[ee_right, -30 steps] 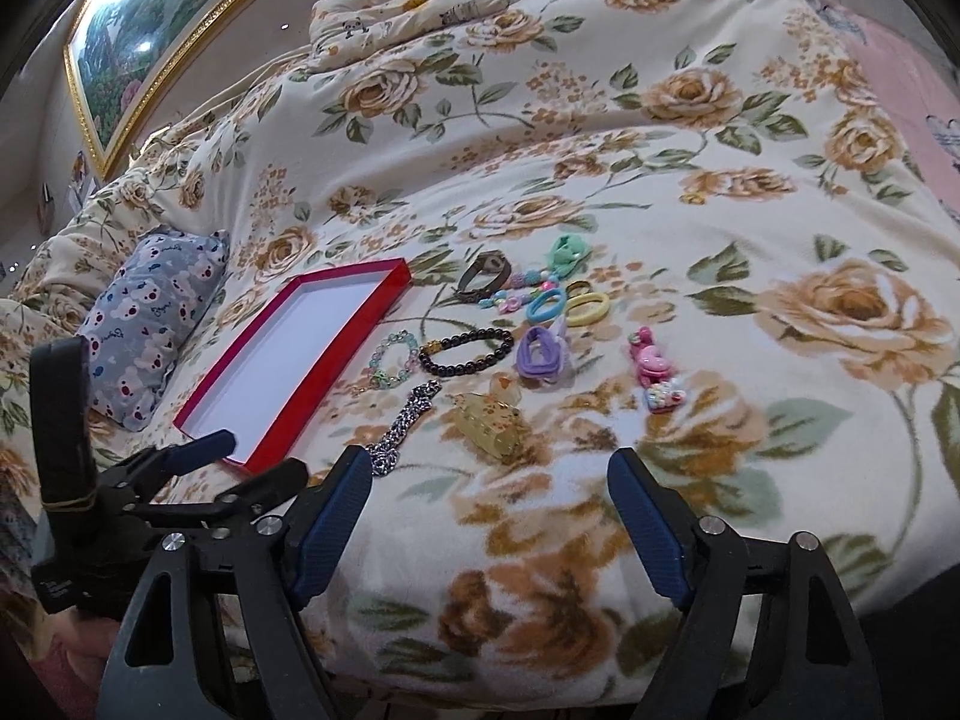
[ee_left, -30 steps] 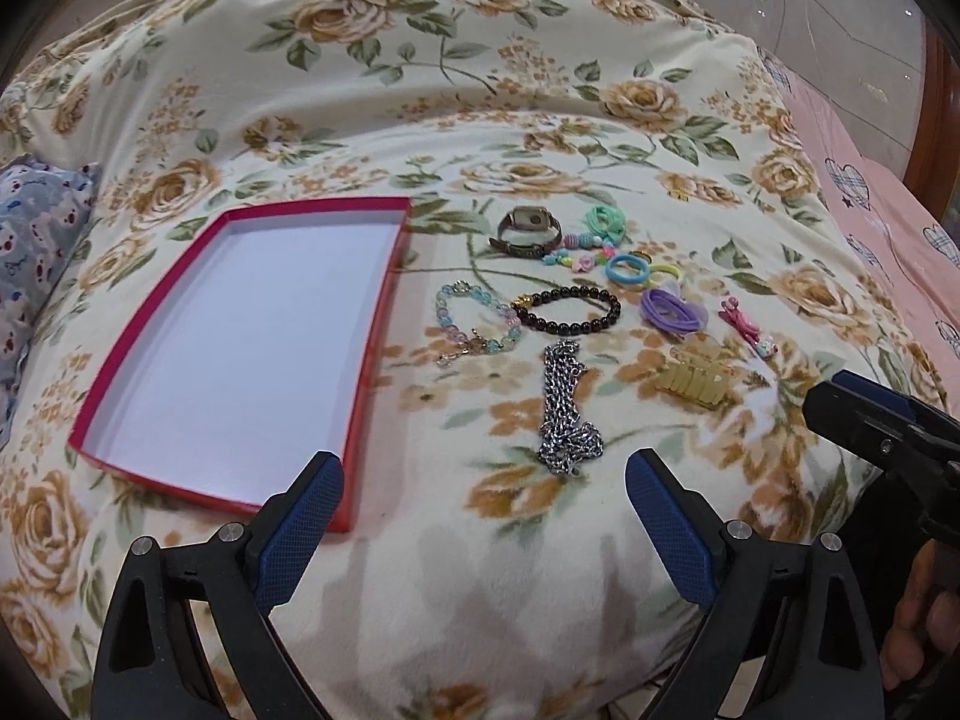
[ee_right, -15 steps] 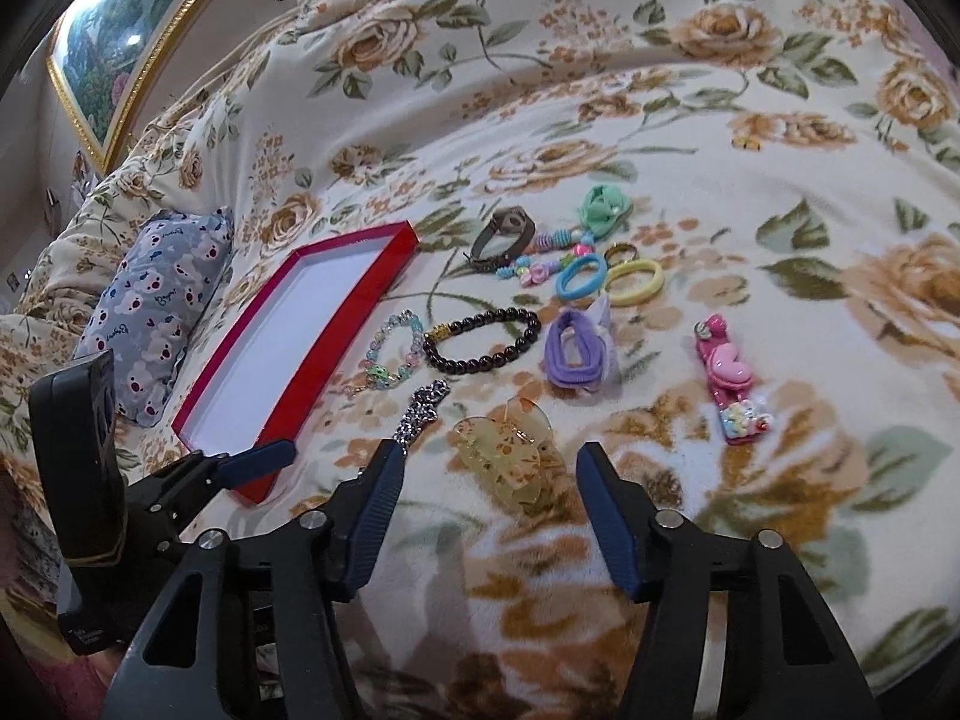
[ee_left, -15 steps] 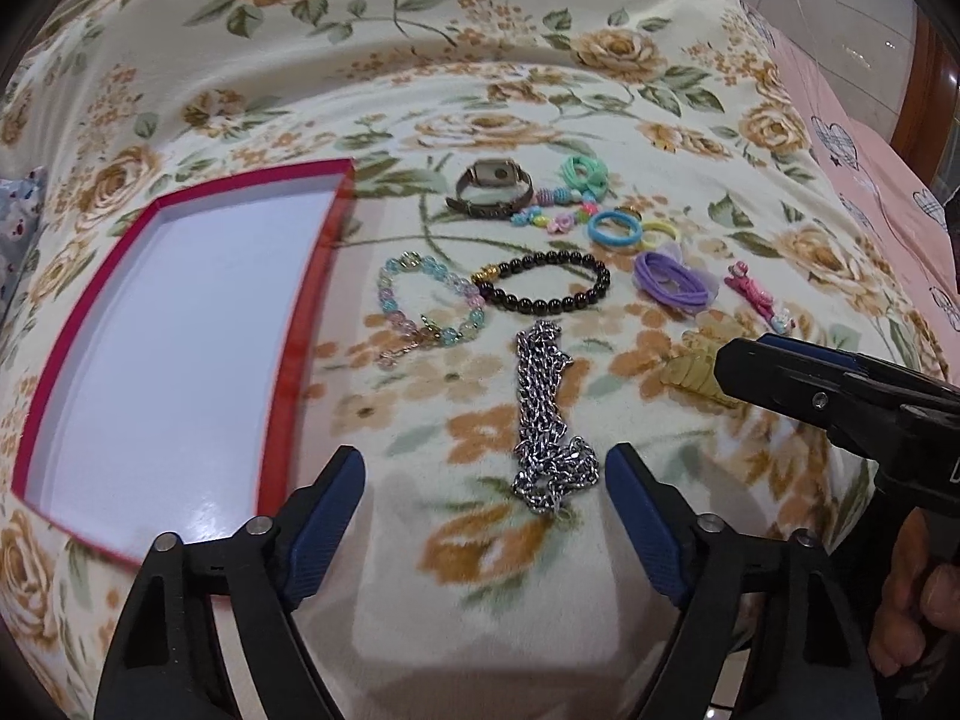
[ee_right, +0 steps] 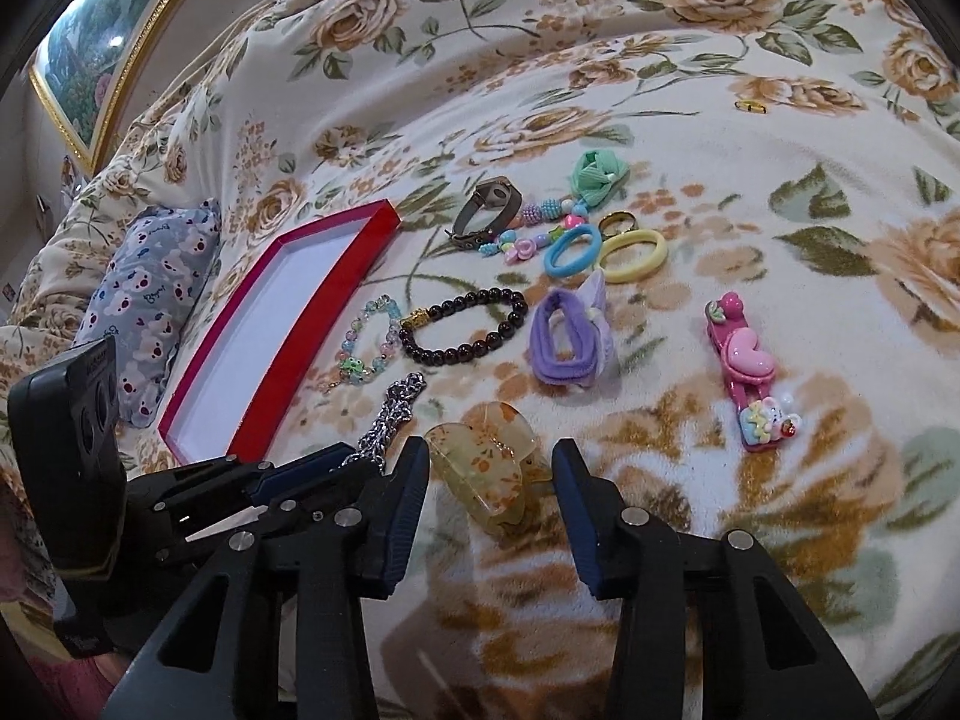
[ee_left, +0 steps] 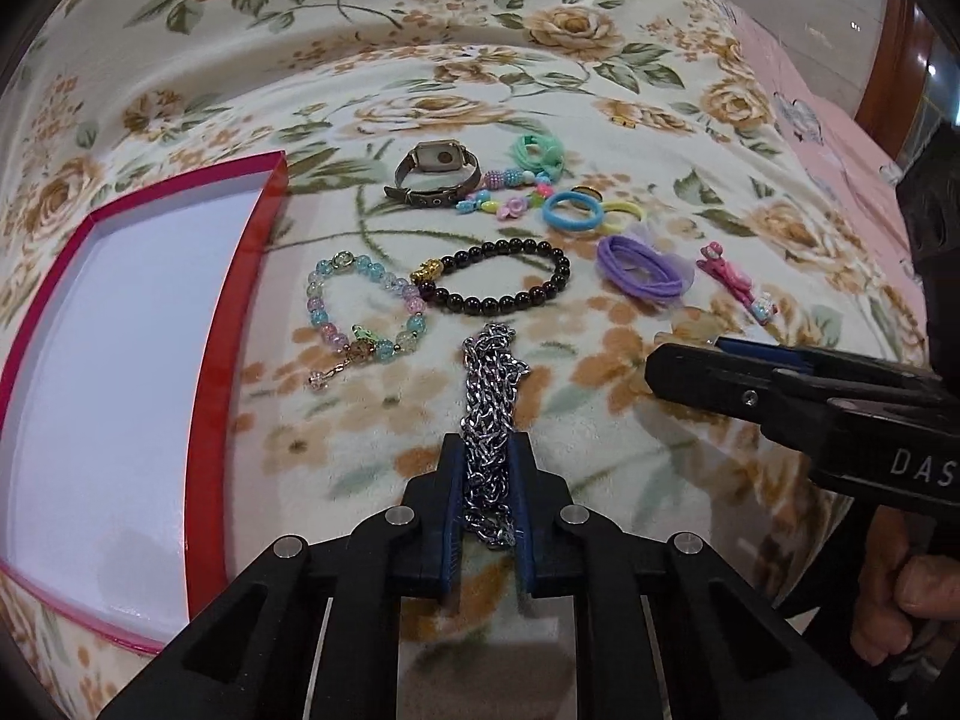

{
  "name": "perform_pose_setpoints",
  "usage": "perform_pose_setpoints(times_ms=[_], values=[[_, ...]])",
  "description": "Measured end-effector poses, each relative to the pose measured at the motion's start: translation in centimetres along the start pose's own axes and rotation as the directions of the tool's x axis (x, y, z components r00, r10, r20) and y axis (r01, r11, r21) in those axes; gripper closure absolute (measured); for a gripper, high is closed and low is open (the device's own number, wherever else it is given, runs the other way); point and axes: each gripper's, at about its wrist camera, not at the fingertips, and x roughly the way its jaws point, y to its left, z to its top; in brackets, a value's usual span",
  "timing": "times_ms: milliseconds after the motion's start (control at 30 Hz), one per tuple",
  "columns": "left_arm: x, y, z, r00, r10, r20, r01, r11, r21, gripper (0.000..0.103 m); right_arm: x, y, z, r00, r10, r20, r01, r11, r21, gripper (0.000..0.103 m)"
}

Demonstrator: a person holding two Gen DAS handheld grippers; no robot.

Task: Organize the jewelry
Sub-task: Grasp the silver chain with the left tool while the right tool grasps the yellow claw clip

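Note:
My left gripper [ee_left: 487, 456] is shut on the near end of a silver chain [ee_left: 489, 396] that lies on the floral blanket; the chain also shows in the right wrist view [ee_right: 393, 414]. My right gripper [ee_right: 489, 468] is open, its fingers on either side of a translucent yellow hair claw [ee_right: 489, 471] without touching it. An empty red tray with a white floor [ee_left: 120, 360] lies to the left. A black bead bracelet [ee_left: 504, 279], a pastel bead bracelet [ee_left: 360, 312], a watch [ee_left: 435, 171] and hair ties [ee_left: 642, 270] lie beyond.
A pink heart hair clip [ee_right: 747, 366] lies to the right. A small patterned pillow [ee_right: 150, 282] sits left of the tray. A gold-framed picture [ee_right: 114, 42] hangs on the wall behind. The right gripper's body [ee_left: 810, 402] reaches in from the right in the left wrist view.
My left gripper has moved forward and shut on the silver chain. My right gripper has moved forward and narrowed around the yellow hair claw.

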Motion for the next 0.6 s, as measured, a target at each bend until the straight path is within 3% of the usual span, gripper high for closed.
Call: perform_pose_setpoints(times_ms=[300, 600], values=[[-3.2, 1.9, 0.4, 0.998, -0.036, 0.054, 0.041, 0.996, -0.083, 0.095, -1.3, 0.8, 0.5, 0.999, 0.037, 0.031, -0.036, 0.999, -0.005, 0.061], [-7.6, 2.7, 0.6, 0.988, -0.014, 0.155, 0.031, 0.994, -0.107, 0.095, -1.6, 3.3, 2.0, 0.995, 0.084, 0.052, -0.082, 0.996, -0.048, 0.061]])
